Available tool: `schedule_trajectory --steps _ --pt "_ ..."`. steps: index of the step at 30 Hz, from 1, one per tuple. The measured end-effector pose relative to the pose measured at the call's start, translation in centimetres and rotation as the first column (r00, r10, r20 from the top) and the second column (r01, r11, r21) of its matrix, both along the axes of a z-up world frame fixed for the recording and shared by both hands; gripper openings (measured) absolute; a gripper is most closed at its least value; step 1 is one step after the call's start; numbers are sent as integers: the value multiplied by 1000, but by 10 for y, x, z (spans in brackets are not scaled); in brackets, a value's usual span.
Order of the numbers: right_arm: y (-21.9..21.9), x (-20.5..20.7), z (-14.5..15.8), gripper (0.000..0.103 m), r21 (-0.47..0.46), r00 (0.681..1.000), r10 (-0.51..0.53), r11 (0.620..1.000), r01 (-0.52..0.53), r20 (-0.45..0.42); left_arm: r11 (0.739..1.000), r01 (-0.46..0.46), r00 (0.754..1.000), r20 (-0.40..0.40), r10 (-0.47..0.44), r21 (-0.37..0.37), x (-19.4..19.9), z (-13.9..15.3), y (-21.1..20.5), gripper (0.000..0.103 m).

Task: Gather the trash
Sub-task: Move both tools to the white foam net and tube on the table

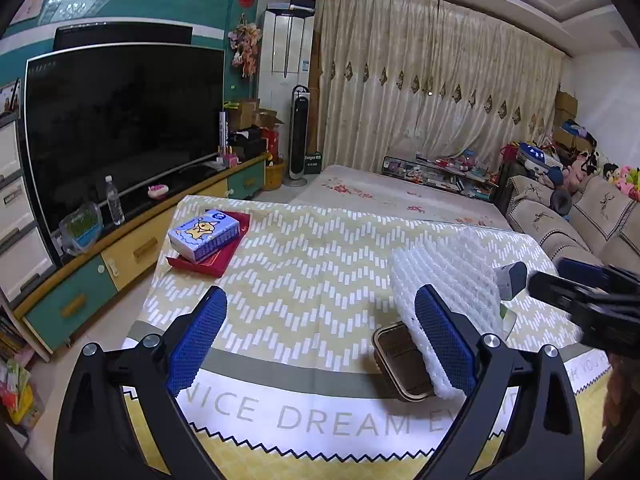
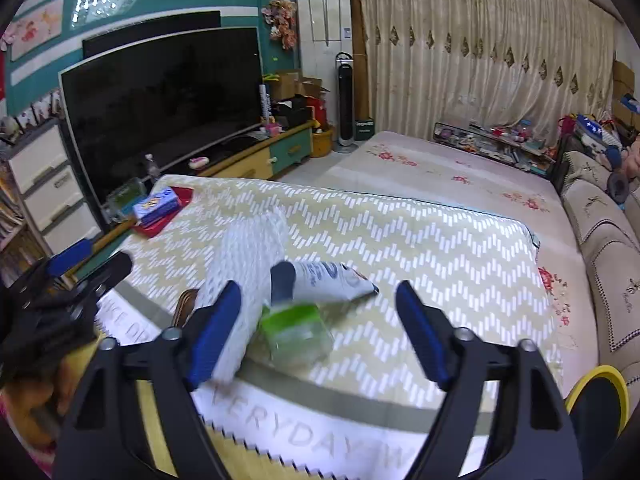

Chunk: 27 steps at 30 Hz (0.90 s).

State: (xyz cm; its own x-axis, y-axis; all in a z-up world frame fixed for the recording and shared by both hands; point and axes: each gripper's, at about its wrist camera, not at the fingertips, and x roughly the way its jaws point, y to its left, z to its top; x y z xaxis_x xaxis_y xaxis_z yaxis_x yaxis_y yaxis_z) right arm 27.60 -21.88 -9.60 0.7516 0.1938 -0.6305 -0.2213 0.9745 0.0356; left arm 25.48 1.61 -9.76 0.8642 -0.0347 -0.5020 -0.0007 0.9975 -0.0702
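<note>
On the chevron-patterned tablecloth (image 1: 304, 280) lies a small heap of trash. A white foam net (image 1: 444, 276) rests partly over a brown foil container (image 1: 400, 364), with a white tube (image 1: 510, 280) with a dark cap beyond it. My left gripper (image 1: 320, 336) is open; its right finger sits by the net and nothing is between the pads. In the right wrist view the foam net (image 2: 248, 264), the tube (image 2: 332, 280) and a blurred clear bottle with a green label (image 2: 296, 328) lie ahead. My right gripper (image 2: 320, 328) is open with the bottle between its fingers, untouched by the pads.
A blue tissue pack (image 1: 204, 236) on a red tray (image 1: 208, 264) sits at the table's far left. A yellow-rimmed bin (image 2: 596, 396) stands at the lower right. A TV cabinet (image 1: 120, 256) runs along the left and a sofa (image 2: 600, 232) along the right.
</note>
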Motion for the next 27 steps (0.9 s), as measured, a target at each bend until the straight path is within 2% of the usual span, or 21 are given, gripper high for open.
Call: schedule_trajectory --steps 6,7,8,11,14,22,26,27 --pt "4 13 -13 47 -27 998 -40 999 38 -55 1000 6 1000 7 -5 -18 -6 -3 -3 96" --pt "3 14 -16 35 -31 997 -39 999 38 -60 1000 8 1000 7 -8 -12 -6 -3 -4 96" --pt "3 14 -17 19 -29 997 -37 999 35 -66 1000 11 1000 7 -11 -6 -7 -4 -6 96" --pt "-2 6 -15 9 -15 998 -35 999 34 -50 1000 19 1000 17 -19 0 -9 -4 -9 96" --pt "-13 -7 -4 6 10 999 -48 999 48 -17 1000 22 999 27 -22 -1 -13 -2 -10 96" --pt "-66 -75 26 6 112 986 -136 986 126 93 999 29 999 38 -29 -14 -19 1 -10 97" --pt "-114 -111 33 6 126 960 -249 964 233 128 999 47 998 31 -47 -2 -19 -1 -16 97" --pt "-133 -123 34 6 120 945 -298 952 283 136 999 52 998 29 -52 0 -19 -1 -17 97"
